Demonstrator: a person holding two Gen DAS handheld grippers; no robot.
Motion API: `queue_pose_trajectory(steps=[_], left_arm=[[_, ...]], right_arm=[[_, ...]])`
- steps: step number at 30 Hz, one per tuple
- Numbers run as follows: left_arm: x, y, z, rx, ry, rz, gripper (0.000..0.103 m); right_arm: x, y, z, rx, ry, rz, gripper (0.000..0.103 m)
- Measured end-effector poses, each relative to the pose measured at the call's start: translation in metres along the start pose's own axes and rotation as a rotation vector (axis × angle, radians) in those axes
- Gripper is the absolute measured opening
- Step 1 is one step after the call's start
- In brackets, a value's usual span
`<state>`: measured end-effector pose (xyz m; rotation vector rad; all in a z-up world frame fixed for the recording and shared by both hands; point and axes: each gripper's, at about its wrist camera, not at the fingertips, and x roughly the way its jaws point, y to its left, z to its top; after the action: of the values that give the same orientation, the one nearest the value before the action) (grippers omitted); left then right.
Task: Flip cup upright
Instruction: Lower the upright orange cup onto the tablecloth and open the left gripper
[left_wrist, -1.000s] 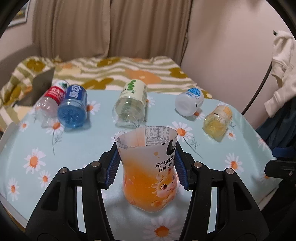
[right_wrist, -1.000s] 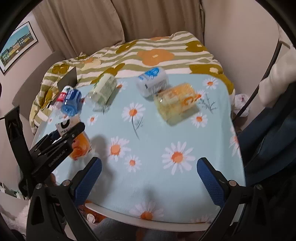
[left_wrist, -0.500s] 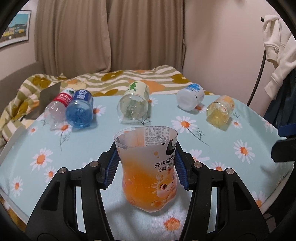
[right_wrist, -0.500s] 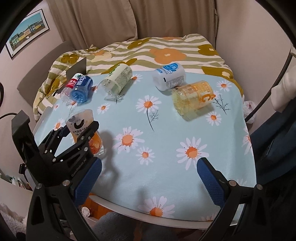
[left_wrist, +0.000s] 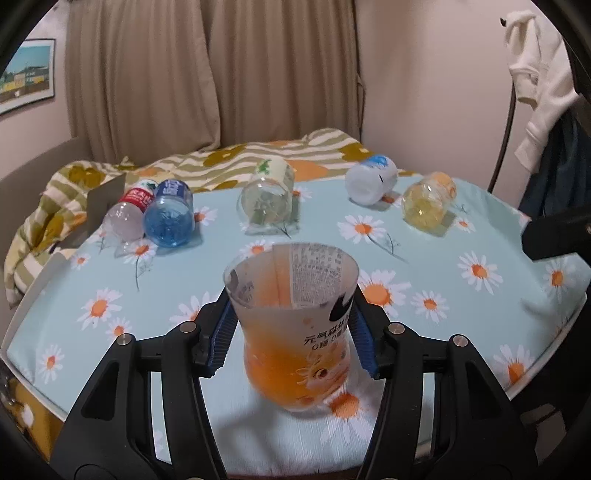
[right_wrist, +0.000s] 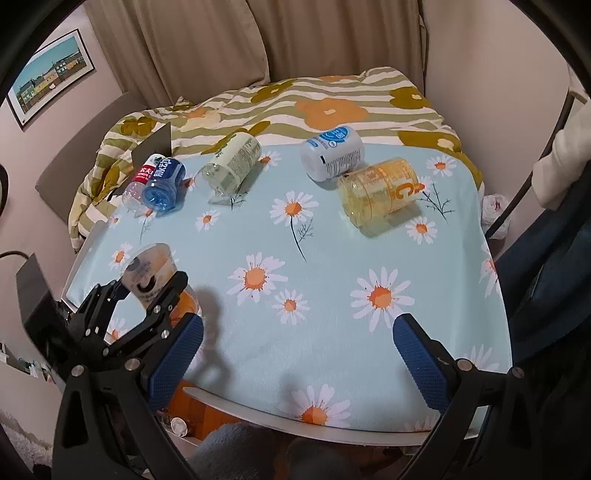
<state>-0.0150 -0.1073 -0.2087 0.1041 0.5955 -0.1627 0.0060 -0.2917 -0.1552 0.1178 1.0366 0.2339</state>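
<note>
A: Where was the cup (left_wrist: 295, 332)?

B: Upright between the left gripper (left_wrist: 293, 336) pads, clamped at its waist, base on or just above the table (left_wrist: 461, 314); contact was hard to tell.

A: The step?

B: I'd have settled it flat, then eased the jaws apart without tipping it.

A: The right gripper (right_wrist: 295, 354)?

B: Spread wide, holding nothing, over the near edge. The cup's base sat behind the left gripper in its view.
</note>
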Motion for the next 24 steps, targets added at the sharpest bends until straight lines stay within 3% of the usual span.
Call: queue_pose_trajectory(steps=[4, 13, 14, 15, 16, 18, 20, 24], left_arm=[[0.003, -0.001, -0.008, 0.004, 0.046, -0.007, 0.06], [0.005, 0.004, -0.006, -0.017, 0.06, -0.012, 0.061], [0.006, 0.003, -0.006, -0.014, 0.07, -0.006, 0.063], [0.007, 0.002, -0.005, -0.009, 0.08, 0.0, 0.072], [0.007, 0.001, -0.005, -0.002, 0.088, 0.014, 0.09], [0.004, 0.0, -0.004, 0.006, 0.075, 0.031, 0.103], [-0.004, 0.0, 0.001, 0.015, 0.051, 0.027, 0.103], [-0.017, 0.002, 0.021, 0.028, 0.083, 0.038, 0.103]], right_arm=[[0.002, 0.003, -0.001, 0.0, 0.007, 0.007, 0.103], [0.001, 0.008, -0.003, -0.002, -0.003, 0.02, 0.103], [0.001, 0.007, -0.003, -0.002, -0.003, 0.02, 0.103], [0.0, 0.007, -0.004, -0.001, -0.004, 0.02, 0.103], [0.0, 0.007, -0.004, 0.0, -0.005, 0.021, 0.103], [-0.001, 0.008, -0.004, 0.002, -0.005, 0.023, 0.103], [-0.003, 0.008, -0.004, 0.006, -0.01, 0.025, 0.103], [-0.012, 0.007, -0.002, 0.023, -0.023, 0.036, 0.103]])
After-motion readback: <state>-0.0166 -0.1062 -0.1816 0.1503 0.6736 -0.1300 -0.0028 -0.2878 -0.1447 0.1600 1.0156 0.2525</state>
